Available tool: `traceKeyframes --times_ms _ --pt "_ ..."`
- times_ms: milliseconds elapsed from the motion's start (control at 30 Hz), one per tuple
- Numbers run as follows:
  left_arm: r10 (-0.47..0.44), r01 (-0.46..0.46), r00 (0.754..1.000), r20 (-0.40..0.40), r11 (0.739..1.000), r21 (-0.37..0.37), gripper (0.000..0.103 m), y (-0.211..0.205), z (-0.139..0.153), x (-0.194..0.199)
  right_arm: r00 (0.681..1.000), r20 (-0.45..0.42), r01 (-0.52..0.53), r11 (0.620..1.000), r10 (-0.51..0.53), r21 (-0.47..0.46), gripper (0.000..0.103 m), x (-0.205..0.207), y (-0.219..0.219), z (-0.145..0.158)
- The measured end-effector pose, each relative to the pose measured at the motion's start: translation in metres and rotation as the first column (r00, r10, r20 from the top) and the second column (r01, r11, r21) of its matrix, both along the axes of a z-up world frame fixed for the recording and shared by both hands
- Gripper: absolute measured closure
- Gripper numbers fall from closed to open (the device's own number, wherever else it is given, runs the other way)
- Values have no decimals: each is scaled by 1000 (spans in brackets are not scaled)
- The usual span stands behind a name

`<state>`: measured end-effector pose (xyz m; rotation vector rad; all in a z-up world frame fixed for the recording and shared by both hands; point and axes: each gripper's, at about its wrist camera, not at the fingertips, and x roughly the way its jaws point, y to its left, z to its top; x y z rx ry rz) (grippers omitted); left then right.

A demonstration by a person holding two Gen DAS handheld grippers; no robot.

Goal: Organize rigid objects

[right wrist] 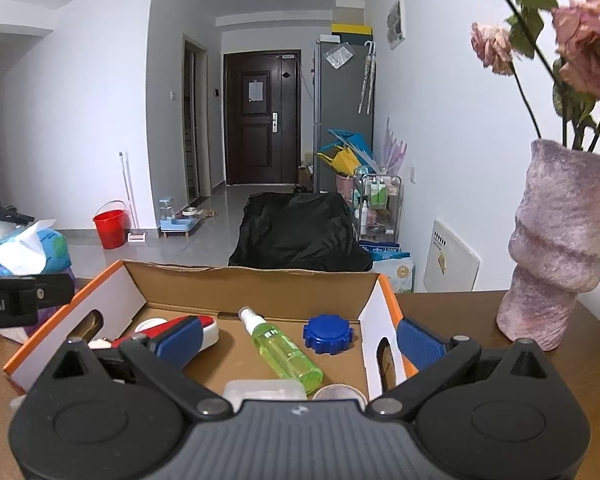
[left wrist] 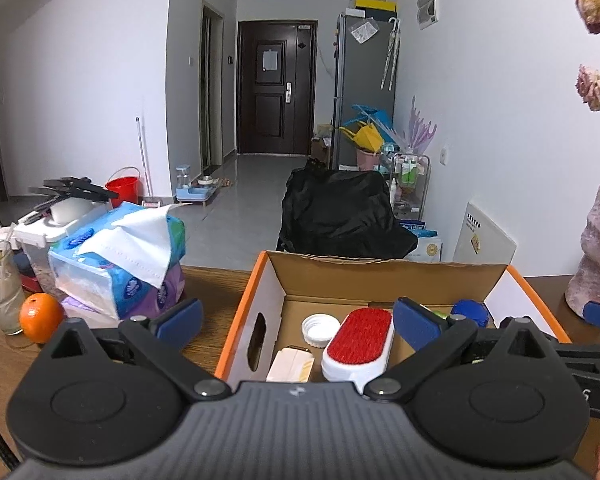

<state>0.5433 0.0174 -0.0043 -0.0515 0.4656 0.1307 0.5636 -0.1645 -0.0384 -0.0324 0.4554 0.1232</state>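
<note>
Open cardboard box (right wrist: 256, 284) holding red-faced brush (left wrist: 358, 342), green spray bottle (right wrist: 280, 350) lying flat, blue cap (right wrist: 327, 334)

The red lint brush (left wrist: 358, 342) loses its near end behind the left hand-held gripper (left wrist: 298, 322); the clear lidded tub (right wrist: 265, 390) sits half hidden (contents unreadable), and the vase (left wrist: 598, 248) runs off frame.

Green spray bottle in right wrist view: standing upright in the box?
No, the green spray bottle lies on its side on the floor of the cardboard box, beside the blue lid.
</note>
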Motion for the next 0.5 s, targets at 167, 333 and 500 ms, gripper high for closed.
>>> traceKeyframes --times_ms 167,333,500 --pt "18 -19 999 28 1000 11 0 3 2 -25 1000 19 -9 1000 9 -1 0 -22 -4 8" --pt "9 -9 998 56 1000 6 0 5 11 -56 999 44 -11 1000 12 -14 0 -50 -9 16" --pt "-14 14 997 71 1000 4 0 3 17 -85 998 68 -18 1000 19 -19 0 -79 -14 25"
